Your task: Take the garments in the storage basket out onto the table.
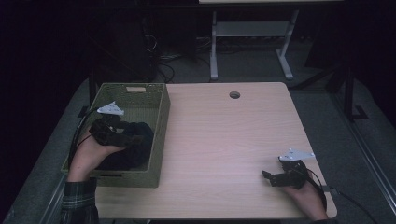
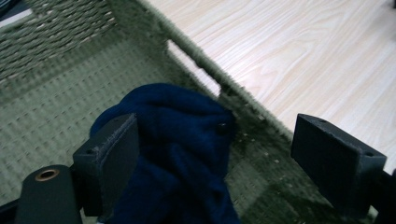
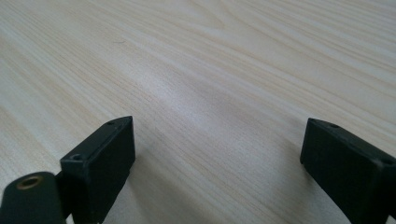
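Lying in the basket [image 2: 56, 84], the navy cloth [image 2: 177, 140] sits between the spread left claw [image 2: 219, 158] jaws.

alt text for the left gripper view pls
The left hand-held gripper, jaws wide open, hangs over a crumpled dark blue cloth lying inside a green woven basket. Beyond the basket's wall lies the light wooden table.

high view looks down over the tabletop [image 1: 224, 135]; left gripper view sits close inside its basket [image 1: 156, 126], right gripper view close above bare wood.
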Motion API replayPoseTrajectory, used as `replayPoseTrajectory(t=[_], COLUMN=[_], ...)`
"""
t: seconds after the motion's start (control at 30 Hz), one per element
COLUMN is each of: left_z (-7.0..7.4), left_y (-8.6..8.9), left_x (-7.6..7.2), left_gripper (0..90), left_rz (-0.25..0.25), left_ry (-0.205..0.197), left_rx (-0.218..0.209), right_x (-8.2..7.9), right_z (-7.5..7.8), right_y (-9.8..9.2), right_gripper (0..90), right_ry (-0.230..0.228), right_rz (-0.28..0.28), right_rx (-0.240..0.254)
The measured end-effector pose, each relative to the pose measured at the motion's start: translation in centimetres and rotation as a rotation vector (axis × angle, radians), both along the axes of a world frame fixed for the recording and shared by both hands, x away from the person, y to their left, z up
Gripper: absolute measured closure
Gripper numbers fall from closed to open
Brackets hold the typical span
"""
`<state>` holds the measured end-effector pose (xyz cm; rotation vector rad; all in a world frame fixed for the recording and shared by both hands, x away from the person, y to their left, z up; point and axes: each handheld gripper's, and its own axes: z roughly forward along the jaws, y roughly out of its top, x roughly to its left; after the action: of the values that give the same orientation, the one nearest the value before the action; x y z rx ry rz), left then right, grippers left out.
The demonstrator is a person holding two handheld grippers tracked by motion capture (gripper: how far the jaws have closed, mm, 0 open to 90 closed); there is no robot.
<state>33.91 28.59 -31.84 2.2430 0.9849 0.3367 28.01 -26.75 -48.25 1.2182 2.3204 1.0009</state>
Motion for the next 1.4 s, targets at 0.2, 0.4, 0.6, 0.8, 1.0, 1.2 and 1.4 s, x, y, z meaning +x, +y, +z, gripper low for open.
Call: replayPoseTrajectory(t=[0.2, 0.4, 0.6, 0.8, 1.0, 1.2, 1.4], left_z=[-0.6, -1.1, -1.9, -2.7, -3.3, -3.9, -4.5], left_y=[0.4, 0.4, 0.5, 0.4, 0.6, 0.7, 0.9], left_x=[0.3, 0.6, 0.9, 1.3, 1.5, 1.7, 1.9], left_gripper=[15.1, 15.1, 15.0, 14.9, 14.9, 14.9, 15.0], left_rz=[0.021, 0.033, 0.053, 0.056, 0.067, 0.081, 0.086], left_ry=[0.015, 0.032, 0.044, 0.057, 0.075, 0.088, 0.099], left_rx=[0.032, 0.060, 0.089, 0.103, 0.129, 0.130, 0.152], right_x=[0.0, 0.0, 0.0, 0.0, 0.0, 0.0, 0.0], right_z=[0.0, 0.0, 0.0, 0.0, 0.0, 0.0, 0.0], right_y=[0.0, 0.0, 0.0, 0.0, 0.0, 0.0, 0.0], right_gripper=[9.7, 9.6, 9.7, 9.7, 9.6, 9.7, 9.6], right_ry=[0.000, 0.000, 0.000, 0.000, 0.000, -0.001, -0.003], right_rz=[0.000, 0.000, 0.000, 0.000, 0.004, 0.005, 0.008], right_rx=[0.000, 0.000, 0.000, 0.000, 0.000, 0.001, 0.000])
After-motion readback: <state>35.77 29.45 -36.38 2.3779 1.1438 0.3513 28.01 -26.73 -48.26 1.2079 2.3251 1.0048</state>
